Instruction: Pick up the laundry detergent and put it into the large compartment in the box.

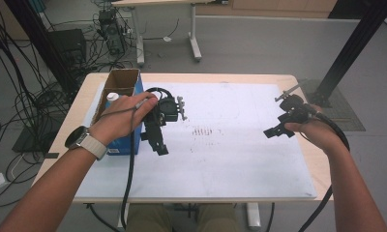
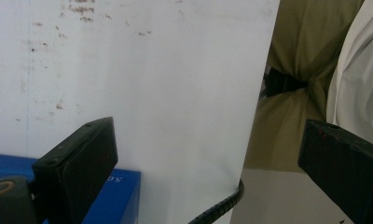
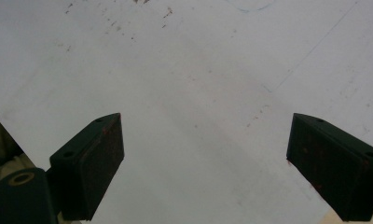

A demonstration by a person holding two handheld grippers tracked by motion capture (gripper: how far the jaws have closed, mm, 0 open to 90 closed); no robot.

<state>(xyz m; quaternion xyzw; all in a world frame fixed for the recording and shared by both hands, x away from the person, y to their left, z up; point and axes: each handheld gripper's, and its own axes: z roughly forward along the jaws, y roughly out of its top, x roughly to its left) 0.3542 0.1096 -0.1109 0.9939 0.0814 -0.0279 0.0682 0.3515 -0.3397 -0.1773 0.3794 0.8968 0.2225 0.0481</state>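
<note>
White board (image 1: 220, 159) is covering most of a wooden table (image 1: 305, 92), and grey floor with black cables (image 1: 22, 96) is lying all around it.

A blue box (image 1: 126, 144) is sitting on the left side of the board, near the left edge. Its brown top is standing open. A white bottle (image 1: 112, 96) is poking up inside the box, near the back. What else is in the box is too hidden to tell. In the left gripper view, a blue corner of the box (image 2: 112, 196) is showing just under the left jaw.

The left hand (image 1: 121, 118) is reaching over the box and is holding the left gripper (image 1: 161, 147) just beside the box, on its right side. The left gripper (image 2: 208, 172) is pointing down at the board and back toward the person. Its jaws are spread wide apart and nothing is between them. A cable (image 2: 222, 205) is trailing under it.

The right hand (image 1: 315, 133) is holding the right gripper (image 1: 274, 131) over the right side of the board, well apart from the box. The right gripper (image 3: 205, 163) is looking down at bare white board (image 3: 198, 84) with small brown specks. Its jaws are spread wide too, and they are pinching nothing.

A watch (image 1: 78, 137) with a pale strap is sitting on the left wrist. Small dark marks (image 1: 204, 131) are dotting the middle of the board, between the two grippers.
</note>
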